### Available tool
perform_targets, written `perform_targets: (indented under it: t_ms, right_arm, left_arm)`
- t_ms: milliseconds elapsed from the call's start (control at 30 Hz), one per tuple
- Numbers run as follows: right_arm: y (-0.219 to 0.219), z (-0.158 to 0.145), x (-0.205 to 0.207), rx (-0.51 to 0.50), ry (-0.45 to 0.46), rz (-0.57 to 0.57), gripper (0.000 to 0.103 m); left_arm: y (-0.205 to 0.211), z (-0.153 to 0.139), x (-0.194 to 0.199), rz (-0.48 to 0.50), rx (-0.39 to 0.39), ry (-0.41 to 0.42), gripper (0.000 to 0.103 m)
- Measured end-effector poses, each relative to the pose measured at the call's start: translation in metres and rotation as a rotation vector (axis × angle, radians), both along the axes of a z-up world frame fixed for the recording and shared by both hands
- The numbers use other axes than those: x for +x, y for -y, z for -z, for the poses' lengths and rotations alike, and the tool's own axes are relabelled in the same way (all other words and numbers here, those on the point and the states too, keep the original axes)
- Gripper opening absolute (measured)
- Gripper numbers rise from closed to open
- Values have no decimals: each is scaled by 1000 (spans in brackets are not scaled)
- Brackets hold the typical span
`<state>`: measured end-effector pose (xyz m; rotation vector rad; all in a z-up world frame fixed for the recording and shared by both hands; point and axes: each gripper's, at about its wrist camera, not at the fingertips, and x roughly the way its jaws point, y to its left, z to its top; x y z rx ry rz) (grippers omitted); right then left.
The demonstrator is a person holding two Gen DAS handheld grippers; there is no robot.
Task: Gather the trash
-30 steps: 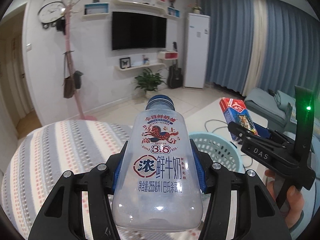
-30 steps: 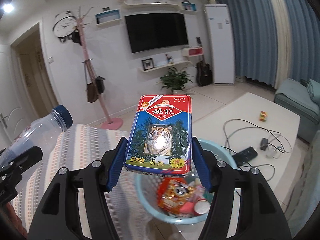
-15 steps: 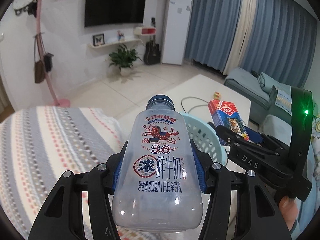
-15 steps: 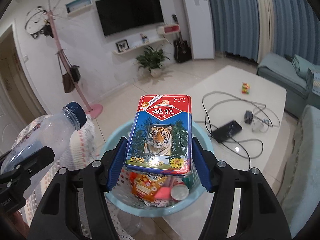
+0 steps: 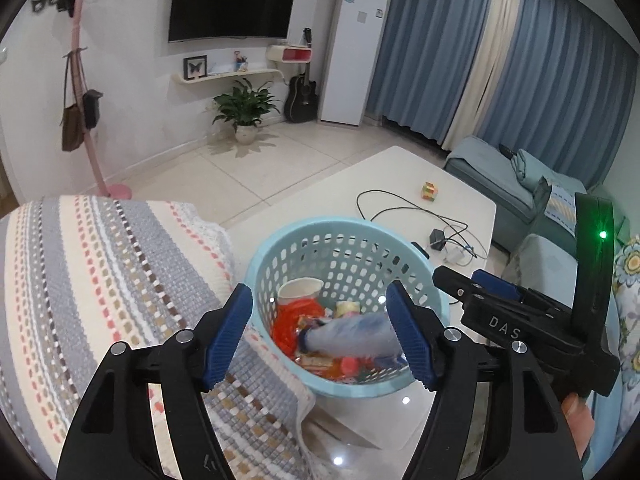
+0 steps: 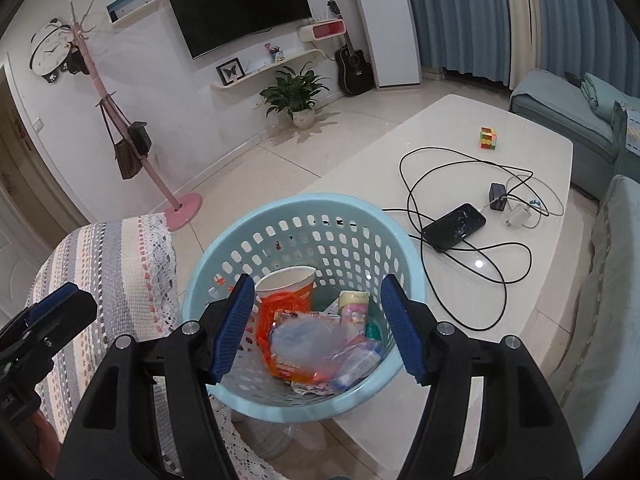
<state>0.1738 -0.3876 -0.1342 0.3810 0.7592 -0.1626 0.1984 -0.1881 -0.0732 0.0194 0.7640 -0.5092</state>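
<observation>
Pale blue perforated plastic makes up the round waste basket, which stands at the near end of the glossy white bench, touching the striped woven cover beside it. Inside lie a clear, blurred milk bottle, a paper cup, orange wrappers and small packets, all light, crushable stuff that would slide on smooth pads; the bottle is best taken across its waist, the wrappers by a bunched fold. The basket itself looks light and springy, likely to tip if pushed at the rim.

The left tool has just been opening, and its jaws stand apart over the basket mouth with nothing pressed between them. The right tool also hangs with jaws apart and empty above the same opening, close beside the left.

Beyond the basket, a black cable, a dark phone, white chargers and a colourful cube sit well apart from the rim. Open room lies upward and back toward the person.
</observation>
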Motion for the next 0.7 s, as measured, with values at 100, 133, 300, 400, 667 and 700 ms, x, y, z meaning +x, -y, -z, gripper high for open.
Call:
perform_targets:
  t_ms: [100,133,300,400,667,700]
  right_arm:
    - [-8,-4,-3,-5,5,-15,62]
    - [-12,-7,-4,-7,10,-25,62]
    - [-35,-26,-9,-18,43,-75,62]
    - [-53,-39,-12,-31,68,-110,62]
    - [-105,-65,-26,-81,138,-189,67]
    - [-112,-67,-29,-100,150,-196,67]
  left_arm:
    - [-8,-4,-5,-20,-3,9,68]
    - [-13,-5,-9,-32,-3,19,68]
    - [-39,-15,-25,-88,-18,52,72]
    - [-59,-23,-34,-127,-24,73,72]
    - [-110,-42,-62,-307,38,188,79]
    - [-115,-43,-64,-326,47,200,79]
